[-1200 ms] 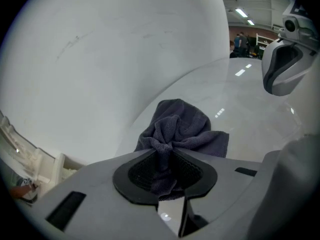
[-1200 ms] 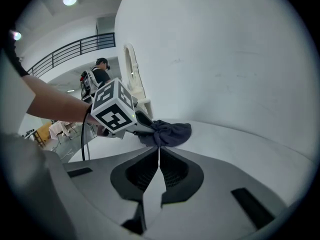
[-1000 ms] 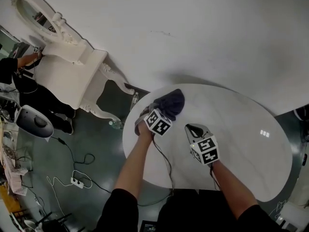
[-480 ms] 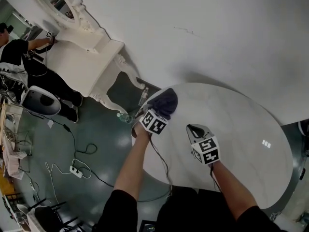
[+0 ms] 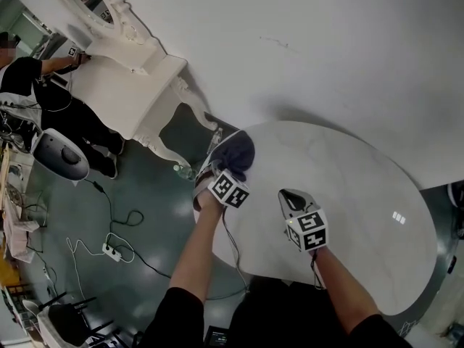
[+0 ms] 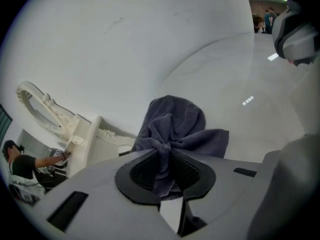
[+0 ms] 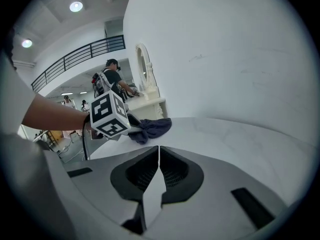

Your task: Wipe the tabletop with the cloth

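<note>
A dark blue-grey cloth (image 5: 233,151) lies bunched at the left rim of the round white marble tabletop (image 5: 355,187). My left gripper (image 5: 220,168) is shut on the cloth's near fold. In the left gripper view a wad of the cloth (image 6: 175,126) is pinched between the black pads, which are still closing on it at the left gripper (image 6: 167,173). My right gripper (image 5: 293,197) hovers over the table's near middle, shut and empty. Ahead of the right gripper (image 7: 159,170) are the cloth (image 7: 151,127) and the left gripper's marker cube (image 7: 109,115).
A white wall stands behind the table. To the left is an ornate white dressing table (image 5: 119,85) with a mirror, and a person (image 5: 29,85) beside it. On the dark floor lie cables with a power strip (image 5: 112,251), a bottle (image 5: 181,170) and a grey round device (image 5: 61,158).
My left gripper has dragged the cloth leftward to the table's left rim. The right gripper has stayed in place. The head view has shifted a little.
</note>
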`<state>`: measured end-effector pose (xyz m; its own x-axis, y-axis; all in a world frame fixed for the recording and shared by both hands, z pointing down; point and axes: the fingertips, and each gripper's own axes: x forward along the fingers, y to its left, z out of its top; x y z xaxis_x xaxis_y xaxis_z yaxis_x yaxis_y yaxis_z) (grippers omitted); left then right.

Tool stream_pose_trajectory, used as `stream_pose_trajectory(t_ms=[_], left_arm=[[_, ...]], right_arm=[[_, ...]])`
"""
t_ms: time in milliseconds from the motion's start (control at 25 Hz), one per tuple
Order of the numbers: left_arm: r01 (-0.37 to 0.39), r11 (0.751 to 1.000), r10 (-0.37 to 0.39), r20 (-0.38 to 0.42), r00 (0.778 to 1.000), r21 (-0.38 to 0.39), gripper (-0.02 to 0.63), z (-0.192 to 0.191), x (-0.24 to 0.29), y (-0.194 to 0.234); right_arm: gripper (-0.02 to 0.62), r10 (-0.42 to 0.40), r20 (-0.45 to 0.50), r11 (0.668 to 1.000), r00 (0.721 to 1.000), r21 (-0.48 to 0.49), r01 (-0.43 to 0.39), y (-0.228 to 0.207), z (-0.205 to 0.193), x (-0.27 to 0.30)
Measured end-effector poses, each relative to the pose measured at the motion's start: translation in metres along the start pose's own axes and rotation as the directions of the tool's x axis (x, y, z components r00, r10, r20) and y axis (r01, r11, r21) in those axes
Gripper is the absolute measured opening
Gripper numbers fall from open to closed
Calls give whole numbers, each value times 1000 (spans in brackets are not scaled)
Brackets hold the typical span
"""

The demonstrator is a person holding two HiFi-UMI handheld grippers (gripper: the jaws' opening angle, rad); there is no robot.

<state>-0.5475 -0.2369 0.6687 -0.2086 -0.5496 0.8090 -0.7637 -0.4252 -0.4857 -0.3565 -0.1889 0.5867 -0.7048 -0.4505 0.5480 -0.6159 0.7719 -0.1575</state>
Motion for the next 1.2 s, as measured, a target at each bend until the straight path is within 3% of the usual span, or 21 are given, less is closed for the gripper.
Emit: stream_pose_trajectory(t_ms=[120, 760, 1200], left_arm=[[64, 998, -64, 9, 998, -3, 61, 7, -9, -18], [125, 989, -128, 41, 991, 80, 61, 59, -60, -130], [173, 959, -189, 49, 981, 226, 61, 110, -98, -236]], right_arm=[[14, -23, 1, 1000, 1000, 19, 23, -11, -6, -14], [14, -116, 35, 986, 993, 127, 110, -54, -48, -99], [14, -236, 45, 949, 971, 226, 220, -103, -105, -189]])
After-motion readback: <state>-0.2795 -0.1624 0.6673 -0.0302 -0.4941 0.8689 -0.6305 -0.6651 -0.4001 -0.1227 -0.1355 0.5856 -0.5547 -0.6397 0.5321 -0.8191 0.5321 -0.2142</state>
